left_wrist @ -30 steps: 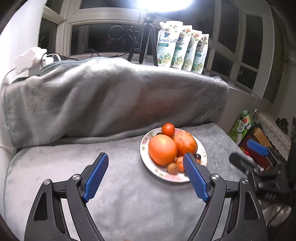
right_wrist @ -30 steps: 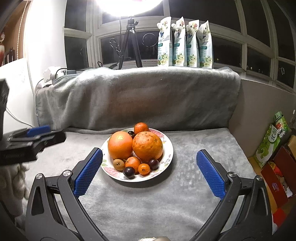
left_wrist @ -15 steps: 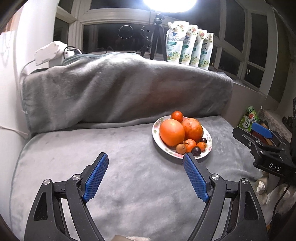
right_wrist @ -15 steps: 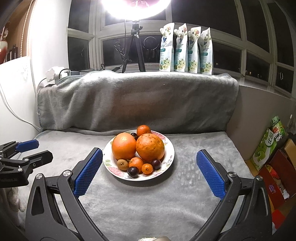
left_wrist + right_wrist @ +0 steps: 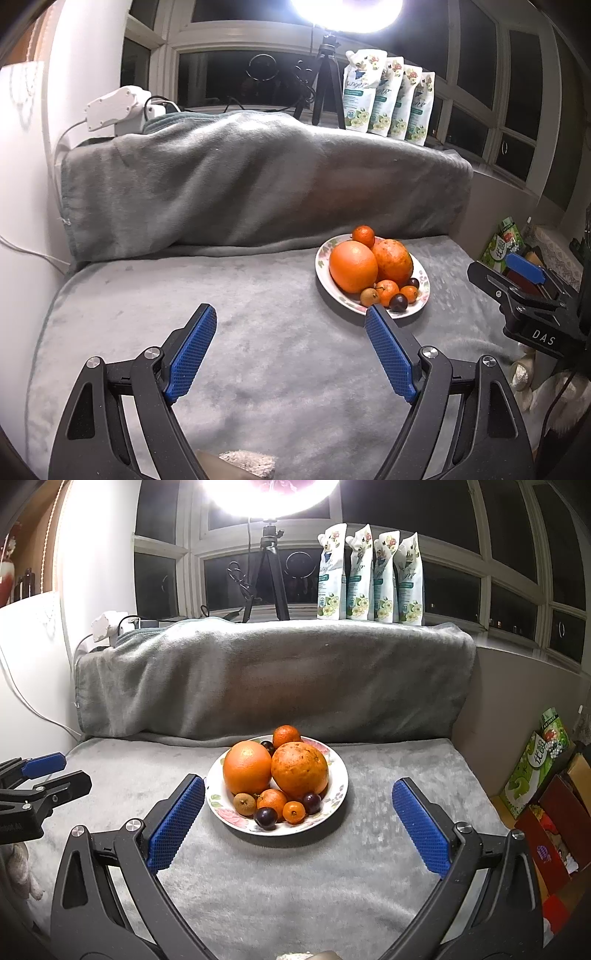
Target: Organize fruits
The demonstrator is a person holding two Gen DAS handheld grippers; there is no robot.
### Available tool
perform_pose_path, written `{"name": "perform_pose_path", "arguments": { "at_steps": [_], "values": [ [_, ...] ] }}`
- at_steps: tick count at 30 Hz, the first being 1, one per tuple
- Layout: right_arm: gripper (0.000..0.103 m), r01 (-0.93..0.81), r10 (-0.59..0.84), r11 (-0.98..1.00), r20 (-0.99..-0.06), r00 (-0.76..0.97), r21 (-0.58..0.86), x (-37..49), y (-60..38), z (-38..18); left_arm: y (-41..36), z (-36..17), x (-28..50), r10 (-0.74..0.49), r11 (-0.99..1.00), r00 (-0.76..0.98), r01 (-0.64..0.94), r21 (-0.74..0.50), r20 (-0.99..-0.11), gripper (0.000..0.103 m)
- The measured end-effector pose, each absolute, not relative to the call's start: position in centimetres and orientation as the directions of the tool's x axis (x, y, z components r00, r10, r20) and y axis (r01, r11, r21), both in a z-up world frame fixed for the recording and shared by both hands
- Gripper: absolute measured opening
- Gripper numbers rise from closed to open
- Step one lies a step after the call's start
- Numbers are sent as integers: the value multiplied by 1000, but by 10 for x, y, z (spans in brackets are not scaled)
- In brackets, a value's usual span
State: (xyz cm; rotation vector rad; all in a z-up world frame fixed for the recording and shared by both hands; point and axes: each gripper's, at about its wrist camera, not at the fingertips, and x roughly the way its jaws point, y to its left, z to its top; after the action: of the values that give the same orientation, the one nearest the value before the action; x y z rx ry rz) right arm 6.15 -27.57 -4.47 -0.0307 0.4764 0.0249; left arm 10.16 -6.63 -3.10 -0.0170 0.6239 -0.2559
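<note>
A floral plate sits on the grey blanket and holds two large oranges, small tangerines, dark plums and a brown longan. The plate also shows in the left wrist view, right of centre. My right gripper is open and empty, its jaws wide either side of the plate's near half. My left gripper is open and empty, to the left of the plate and nearer than it; it appears at the left edge of the right wrist view.
A blanket-draped ledge rises behind the plate. Several refill pouches and a ring-light tripod stand on the sill. Cardboard boxes sit past the right edge of the surface. A white power strip lies back left.
Both grippers have drawn back from the plate, which now looks smaller and farther. The left view has swung left, so the plate sits further right. Both stay open and empty.
</note>
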Motion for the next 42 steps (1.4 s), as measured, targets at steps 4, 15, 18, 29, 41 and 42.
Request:
{"name": "perform_pose_path", "arguments": {
  "at_steps": [4,15,18,29,41,42],
  "values": [
    [103,-32,18,999,-459,888,-23,62,-276,-45,-66,-31,101,-246,967,778,233,-98,-578,83],
    [103,-27,13,999,-462,887,-23,59,-276,-47,-65,-32,101,-239,969,780,226,-96,-578,83],
    [103,-28,13,999,-464,886,-26,58,-274,-50,-64,-32,100,-237,970,780,223,-96,-579,83],
    [103,-32,15,999,-468,883,-28,59,-274,-51,-62,-31,100,-238,970,779,222,-100,-580,83],
    [103,-30,14,999,-469,883,-27,60,-275,-51,-62,-31,99,-234,971,782,221,-95,-578,83],
    [103,-31,14,999,-468,883,-27,60,-275,-51,-62,-31,99,-234,971,782,221,-94,-578,83]
  ]
}}
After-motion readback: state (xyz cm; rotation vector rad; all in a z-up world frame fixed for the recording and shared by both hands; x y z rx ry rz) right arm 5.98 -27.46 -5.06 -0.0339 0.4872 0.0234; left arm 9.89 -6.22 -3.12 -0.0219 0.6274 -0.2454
